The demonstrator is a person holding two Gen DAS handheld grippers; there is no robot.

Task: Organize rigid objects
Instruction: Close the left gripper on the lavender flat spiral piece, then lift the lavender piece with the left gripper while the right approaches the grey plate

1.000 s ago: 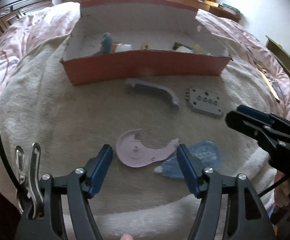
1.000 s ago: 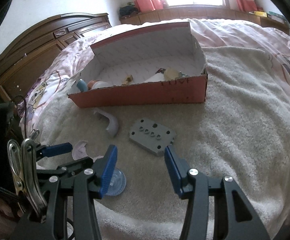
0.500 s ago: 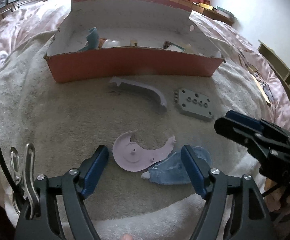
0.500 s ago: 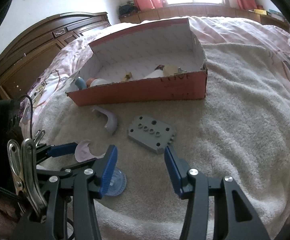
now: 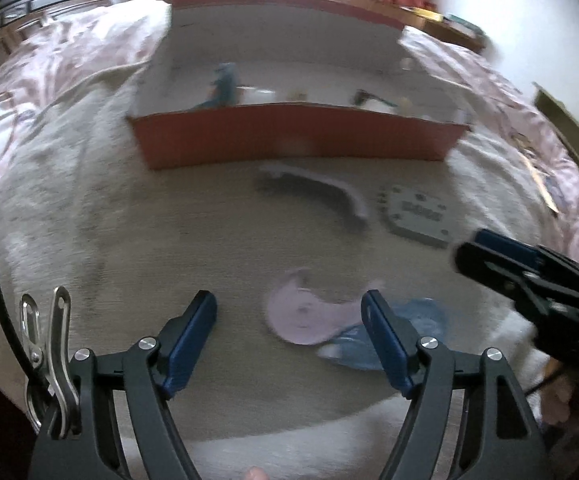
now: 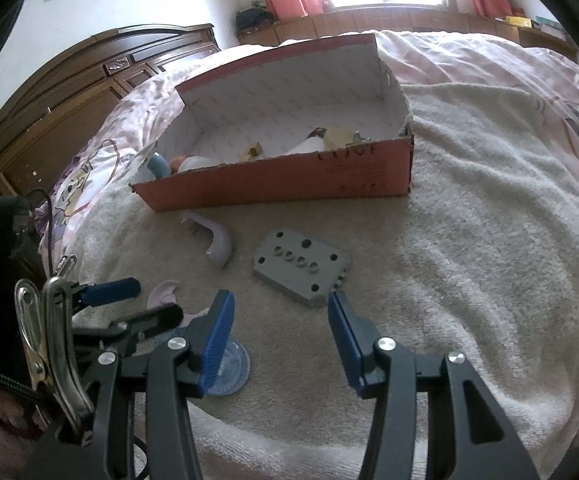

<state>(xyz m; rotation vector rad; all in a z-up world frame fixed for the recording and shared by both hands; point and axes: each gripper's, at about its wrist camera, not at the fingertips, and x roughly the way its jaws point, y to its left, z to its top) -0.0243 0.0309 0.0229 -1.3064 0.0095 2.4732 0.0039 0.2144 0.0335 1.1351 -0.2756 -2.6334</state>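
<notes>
Item: grey block (image 6: 302,265), flat rectangular plate with a row of round holes and corner holes; lies flat on the beige towel (image 6: 469,280) over the bed, long axis running from near-right to far-left, just beyond the right gripper (image 6: 280,342).

Lilac curved piece (image 6: 215,238): arched, lying between block and red box (image 6: 289,184).

Lilac crescent plate (image 5: 305,316): overlaps a clear blue disc (image 5: 421,320).

Left gripper (image 5: 289,334): jaws wide apart, empty.

Right gripper: jaws wide apart, empty.
</notes>
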